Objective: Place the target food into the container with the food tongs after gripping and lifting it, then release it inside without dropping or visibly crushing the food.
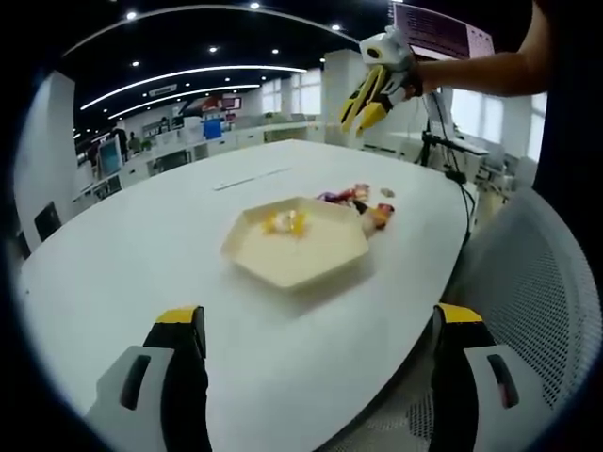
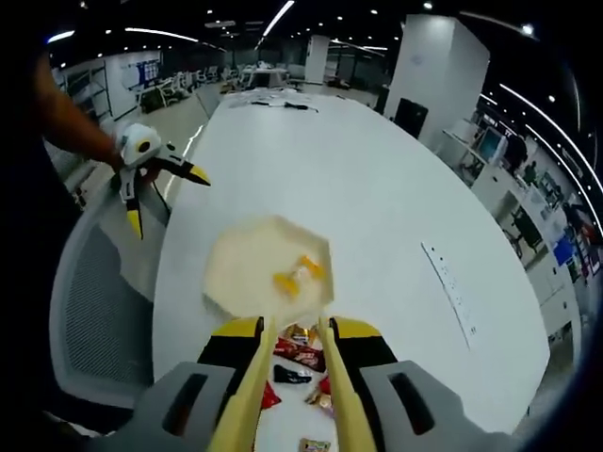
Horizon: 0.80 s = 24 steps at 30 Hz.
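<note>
Hovering: the right gripper (image 2: 294, 414) hangs above a white table (image 2: 377, 207), clamping a pair of yellow food tongs (image 2: 292, 377) whose arms point toward a pale hexagonal tray (image 2: 231, 273).
Right grip: jaws closed on the tong handles; the tong tips are slightly apart and hold nothing.
Left grip: the left gripper (image 1: 316, 377) has its jaws spread wide and empty, low over the near table edge.
Container: the tray sits mid-table and already holds a yellow wrapped sweet (image 2: 300, 273).
Target food: a scatter of wrapped snacks (image 1: 363, 202) lies just beside the tray, under the tongs in the right gripper view.
Handling, as a guess: the packets look light, crinkly and slippery; pinching across the middle of one packet, gently, should lift it without crushing.
Surroundings: a mesh chair (image 1: 537, 282) stands at the table edge.
</note>
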Tool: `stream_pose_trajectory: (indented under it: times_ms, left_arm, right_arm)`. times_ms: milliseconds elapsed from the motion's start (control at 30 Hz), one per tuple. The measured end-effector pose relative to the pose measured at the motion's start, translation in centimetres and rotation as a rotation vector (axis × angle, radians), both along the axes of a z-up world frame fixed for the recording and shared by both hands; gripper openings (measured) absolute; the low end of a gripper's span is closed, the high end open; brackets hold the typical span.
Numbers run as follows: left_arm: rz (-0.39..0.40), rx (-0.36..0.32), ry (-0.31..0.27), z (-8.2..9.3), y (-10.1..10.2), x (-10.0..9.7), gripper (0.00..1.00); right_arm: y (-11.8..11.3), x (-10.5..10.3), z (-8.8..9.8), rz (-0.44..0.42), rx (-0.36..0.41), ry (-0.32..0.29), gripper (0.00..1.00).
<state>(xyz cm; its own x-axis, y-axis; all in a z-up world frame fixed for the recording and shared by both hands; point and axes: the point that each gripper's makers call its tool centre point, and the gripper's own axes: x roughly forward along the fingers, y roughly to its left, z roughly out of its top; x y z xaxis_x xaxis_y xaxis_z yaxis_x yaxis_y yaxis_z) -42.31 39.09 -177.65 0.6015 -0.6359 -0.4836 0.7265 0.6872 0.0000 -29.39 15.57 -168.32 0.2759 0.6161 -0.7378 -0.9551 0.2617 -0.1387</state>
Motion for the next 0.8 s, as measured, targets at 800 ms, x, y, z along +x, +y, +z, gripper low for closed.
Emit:
stream_pose_trajectory:
  times_ms: [800]
  left_arm:
    - [0.003, 0.008, -0.008, 0.0, 0.1, 0.1, 0.96]
  right_arm:
    - [-8.5, 0.1, -1.8, -0.174, -0.067, 0.008, 0.27]
